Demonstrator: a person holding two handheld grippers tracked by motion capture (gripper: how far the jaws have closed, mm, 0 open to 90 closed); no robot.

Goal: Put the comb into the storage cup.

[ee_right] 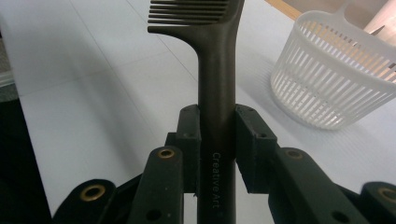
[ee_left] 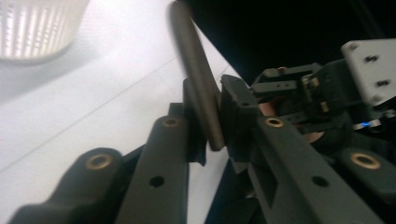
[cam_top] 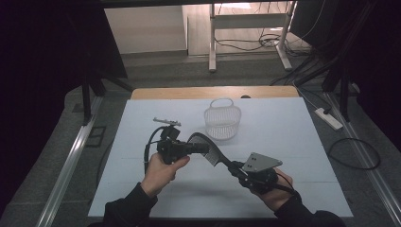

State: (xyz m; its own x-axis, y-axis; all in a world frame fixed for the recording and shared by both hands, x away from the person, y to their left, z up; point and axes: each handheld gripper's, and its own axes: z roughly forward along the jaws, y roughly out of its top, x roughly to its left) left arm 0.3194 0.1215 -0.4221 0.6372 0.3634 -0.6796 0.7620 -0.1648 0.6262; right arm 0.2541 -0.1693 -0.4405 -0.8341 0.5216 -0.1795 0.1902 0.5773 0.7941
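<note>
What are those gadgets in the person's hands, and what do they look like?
Two hand-held black grippers: the left gripper and right gripper each have two black jaws with brass-coloured rivets, a trailing black cable and a grey three-cornered plate. The sleeves are dark.

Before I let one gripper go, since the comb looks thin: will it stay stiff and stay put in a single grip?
The comb probably stays stiff: its handle runs straight between the right gripper pads. It looks smooth, so it may slip or swing if held at one end. The left gripper pinches its edge, likely a weaker hold.
</note>
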